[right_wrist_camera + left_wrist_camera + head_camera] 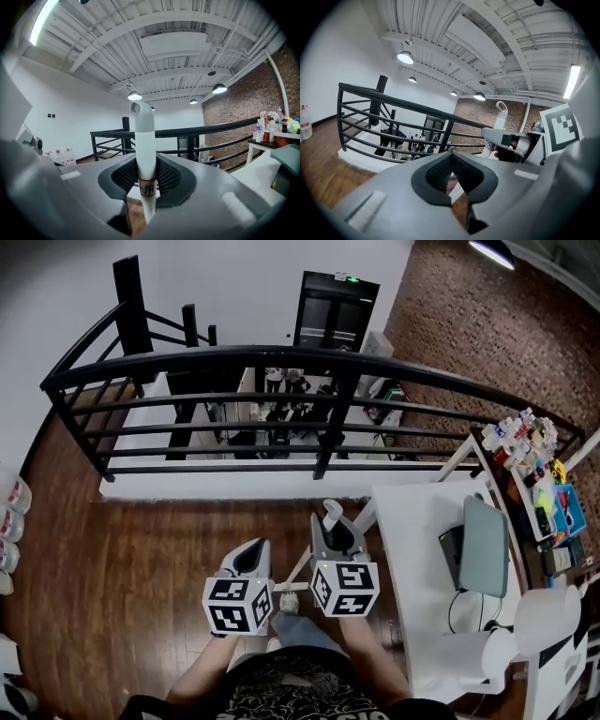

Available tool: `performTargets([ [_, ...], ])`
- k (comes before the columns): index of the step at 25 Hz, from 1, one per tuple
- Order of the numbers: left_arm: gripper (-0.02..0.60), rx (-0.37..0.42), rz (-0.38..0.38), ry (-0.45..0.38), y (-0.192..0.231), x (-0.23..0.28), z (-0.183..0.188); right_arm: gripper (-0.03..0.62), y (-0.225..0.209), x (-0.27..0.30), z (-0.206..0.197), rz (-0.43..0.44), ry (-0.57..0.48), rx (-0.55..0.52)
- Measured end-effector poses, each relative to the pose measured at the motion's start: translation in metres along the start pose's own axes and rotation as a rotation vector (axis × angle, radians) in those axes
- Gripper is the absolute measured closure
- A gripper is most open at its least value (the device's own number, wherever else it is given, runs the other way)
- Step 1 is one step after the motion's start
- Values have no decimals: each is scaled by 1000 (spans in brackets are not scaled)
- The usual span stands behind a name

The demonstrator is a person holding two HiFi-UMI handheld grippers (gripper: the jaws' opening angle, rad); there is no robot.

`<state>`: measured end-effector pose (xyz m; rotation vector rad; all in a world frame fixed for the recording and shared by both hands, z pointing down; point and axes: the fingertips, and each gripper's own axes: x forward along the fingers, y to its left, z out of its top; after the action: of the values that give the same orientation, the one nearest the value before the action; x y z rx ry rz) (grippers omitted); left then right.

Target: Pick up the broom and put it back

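White broom handle [144,136] stands upright, pinched in the right gripper's [146,180] jaws for carrying, railing [281,360] at twelve o'clock, left gripper [451,174] at its nine o'clock empty, jaws together.

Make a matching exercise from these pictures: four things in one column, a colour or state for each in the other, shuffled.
1. broom handle
2. left gripper
3. railing
4. floor

A. brown wood
B. black
C. jaws together, nothing between them
D. clamped in the right gripper

Pairs: 1-D, 2-C, 3-B, 4-A
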<state>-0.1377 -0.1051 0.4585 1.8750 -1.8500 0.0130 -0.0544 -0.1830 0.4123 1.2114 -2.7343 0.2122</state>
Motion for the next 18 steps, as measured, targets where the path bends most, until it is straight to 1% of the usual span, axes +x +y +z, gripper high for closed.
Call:
performTargets([
  [8, 577, -17, 60, -6, 34, 16, 17, 513, 14, 47, 2, 60, 0, -5],
  [13, 577, -38, 89, -9, 55, 42, 30, 513, 14, 86, -2, 100, 14, -7],
  [18, 577, -28, 128, -3, 78, 73, 48, 513, 14, 133, -3, 137, 35, -19],
])
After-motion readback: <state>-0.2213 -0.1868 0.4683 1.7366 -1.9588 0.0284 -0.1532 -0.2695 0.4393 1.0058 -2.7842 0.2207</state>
